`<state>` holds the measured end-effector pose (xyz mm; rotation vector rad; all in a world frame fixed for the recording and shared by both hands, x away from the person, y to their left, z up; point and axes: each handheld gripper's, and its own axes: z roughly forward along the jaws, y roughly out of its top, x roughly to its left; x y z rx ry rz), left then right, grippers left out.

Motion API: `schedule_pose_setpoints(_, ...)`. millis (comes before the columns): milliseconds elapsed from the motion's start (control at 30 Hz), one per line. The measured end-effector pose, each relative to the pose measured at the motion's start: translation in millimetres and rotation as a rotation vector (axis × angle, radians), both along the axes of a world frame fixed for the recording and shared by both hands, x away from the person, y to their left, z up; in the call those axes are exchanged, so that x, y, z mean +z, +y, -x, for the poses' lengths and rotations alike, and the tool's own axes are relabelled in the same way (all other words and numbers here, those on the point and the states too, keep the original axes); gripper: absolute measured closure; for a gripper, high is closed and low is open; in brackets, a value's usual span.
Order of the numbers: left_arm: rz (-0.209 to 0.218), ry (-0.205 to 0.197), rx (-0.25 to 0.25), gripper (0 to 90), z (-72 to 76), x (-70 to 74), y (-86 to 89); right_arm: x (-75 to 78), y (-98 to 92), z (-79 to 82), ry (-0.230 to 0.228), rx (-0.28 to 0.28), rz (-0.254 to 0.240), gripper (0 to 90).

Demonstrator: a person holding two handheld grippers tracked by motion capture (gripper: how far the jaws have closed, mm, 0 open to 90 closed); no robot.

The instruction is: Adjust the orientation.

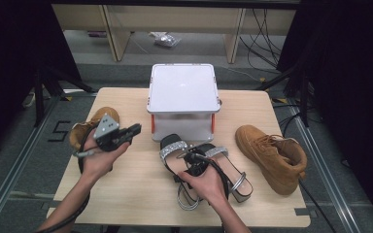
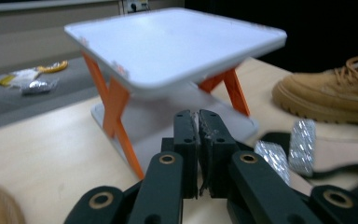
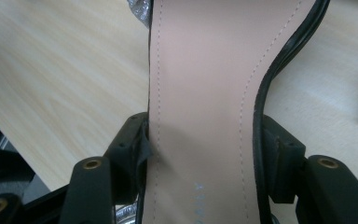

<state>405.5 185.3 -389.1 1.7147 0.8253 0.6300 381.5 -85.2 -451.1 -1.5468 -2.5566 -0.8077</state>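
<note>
Right gripper (image 1: 193, 162) jaws clamped across the insole of the sandal (image 3: 205, 93) lying near-centre on the desk (image 1: 136, 194), probably light, stiff-soled, straps floppy, so mid-sole suits; left gripper (image 2: 198, 140) jaws together, empty.

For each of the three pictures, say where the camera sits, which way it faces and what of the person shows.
High view: above the person's side, looking forward and down on the table; both forearms, left gripper.
Left gripper view: rides the shut left gripper, facing the white stand.
Right gripper view: rides the right gripper, jaws clamping the sandal.
Shared: stand and sandal appear in high and left views.
</note>
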Motion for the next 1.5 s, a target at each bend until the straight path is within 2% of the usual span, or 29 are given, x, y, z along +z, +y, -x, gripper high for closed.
schedule_pose_setpoints(33,-0.011,-0.030,0.002,85.3,-18.0,9.6,-4.9,1.2,-0.3,-0.7,-0.005,-0.005,-0.026,43.3)
schedule_pose_setpoints(67,-0.008,-0.036,0.004,85.3,-23.3,12.4,-7.0,1.7,-1.4,-3.4,-0.017,-0.005,-0.027,43.3)
schedule_pose_setpoints(100,-0.009,-0.044,0.006,85.4,-29.9,16.1,-9.7,2.7,-1.1,-4.0,-0.001,-0.027,-0.020,43.3)
schedule_pose_setpoints(167,-0.012,-0.057,0.004,85.3,-41.7,21.7,-16.6,5.0,-3.0,-8.1,-0.012,-0.015,-0.035,43.3)
schedule_pose_setpoints(200,-0.010,-0.056,0.008,85.4,-47.4,23.1,-20.4,4.7,-3.4,-10.5,-0.027,-0.013,-0.034,43.3)
schedule_pose_setpoints(233,-0.017,-0.055,0.012,85.7,-53.4,23.4,-23.6,7.0,-3.4,-11.5,-0.011,-0.029,-0.037,43.3)
schedule_pose_setpoints(267,-0.030,-0.050,0.019,86.1,-59.3,22.9,-26.5,7.2,-3.7,-14.0,-0.020,-0.038,-0.037,43.3)
schedule_pose_setpoints(400,-0.071,-0.012,0.029,87.9,-76.2,16.0,-37.6,11.3,-2.9,-23.3,-0.021,-0.059,-0.034,43.3)
schedule_pose_setpoints(433,-0.066,0.001,0.031,88.7,-78.4,14.1,-40.1,11.9,-2.8,-26.0,-0.029,-0.061,-0.035,43.3)
schedule_pose_setpoints(467,-0.066,0.014,0.032,89.1,-80.3,12.7,-41.9,12.3,-2.9,-28.8,-0.043,-0.058,-0.047,43.3)
schedule_pose_setpoints(500,-0.073,0.022,0.035,89.3,-81.8,11.5,-43.9,13.6,-2.8,-30.7,-0.032,-0.069,-0.055,43.3)
schedule_pose_setpoints(567,-0.089,0.028,0.042,89.4,-84.7,8.3,-46.8,13.2,-1.5,-36.8,-0.059,-0.074,-0.044,43.3)
schedule_pose_setpoints(633,-0.094,0.031,0.049,89.5,-87.6,5.0,-48.0,14.1,1.9,-42.0,-0.044,-0.105,-0.039,43.3)
schedule_pose_setpoints(667,-0.101,0.034,0.053,89.5,-88.8,3.7,-48.0,13.6,1.9,-45.3,-0.060,-0.095,-0.039,43.3)
schedule_pose_setpoints(767,-0.096,0.029,0.060,89.5,-90.3,2.6,-47.5,15.8,5.7,-52.5,-0.059,-0.121,-0.035,43.3)
schedule_pose_setpoints(800,-0.108,0.025,0.063,89.6,-90.5,2.9,-47.7,15.7,6.4,-55.1,-0.073,-0.103,-0.044,43.3)
schedule_pose_setpoints(833,-0.114,0.024,0.062,89.5,-90.5,3.0,-48.3,17.1,9.3,-57.4,-0.058,-0.131,-0.036,43.3)
schedule_pose_setpoints(867,-0.115,0.024,0.060,89.6,-90.7,2.9,-48.7,16.4,9.3,-61.1,-0.077,-0.116,-0.028,43.3)
schedule_pose_setpoints(900,-0.116,0.025,0.058,89.6,-91.0,2.9,-48.4,17.6,11.5,-63.0,-0.051,-0.139,-0.019,43.3)
schedule_pose_setpoints(933,-0.112,0.028,0.060,89.6,-91.1,2.8,-48.1,15.9,11.1,-66.3,-0.083,-0.116,-0.021,43.3)
schedule_pose_setpoints(967,-0.108,0.028,0.059,89.6,-91.4,2.6,-47.7,17.7,14.2,-67.1,-0.042,-0.161,-0.007,43.3)
schedule_pose_setpoints(1000,-0.107,0.031,0.058,89.6,-91.4,2.6,-47.3,16.4,14.8,-70.4,-0.060,-0.153,-0.015,43.3)
schedule_pose_setpoints(1133,-0.100,0.036,0.057,89.6,-91.9,2.6,-46.5,15.6,20.8,-75.9,-0.036,-0.192,-0.006,43.3)
schedule_pose_setpoints(1167,-0.103,0.036,0.058,89.6,-91.9,2.9,-46.7,13.1,19.1,-77.9,-0.070,-0.146,-0.011,43.3)
schedule_pose_setpoints(1200,-0.107,0.038,0.059,89.6,-91.8,3.2,-47.0,13.7,22.6,-78.5,-0.042,-0.181,-0.010,43.3)
schedule_pose_setpoints(1233,-0.108,0.037,0.059,89.6,-91.8,3.1,-47.5,13.0,24.8,-80.3,-0.038,-0.191,-0.008,43.3)
schedule_pose_setpoints(1267,-0.112,0.036,0.060,89.6,-91.7,3.2,-47.7,10.3,25.3,-84.1,-0.076,-0.160,-0.028,43.3)
schedule_pose_setpoints(1333,-0.118,0.033,0.060,89.6,-91.2,3.1,-48.2,8.5,27.7,-86.5,-0.089,-0.171,-0.029,43.3)
schedule_pose_setpoints(1500,-0.092,0.038,0.056,89.6,-91.9,2.3,-46.7,6.4,35.5,-95.8,-0.100,-0.176,-0.007,43.2)
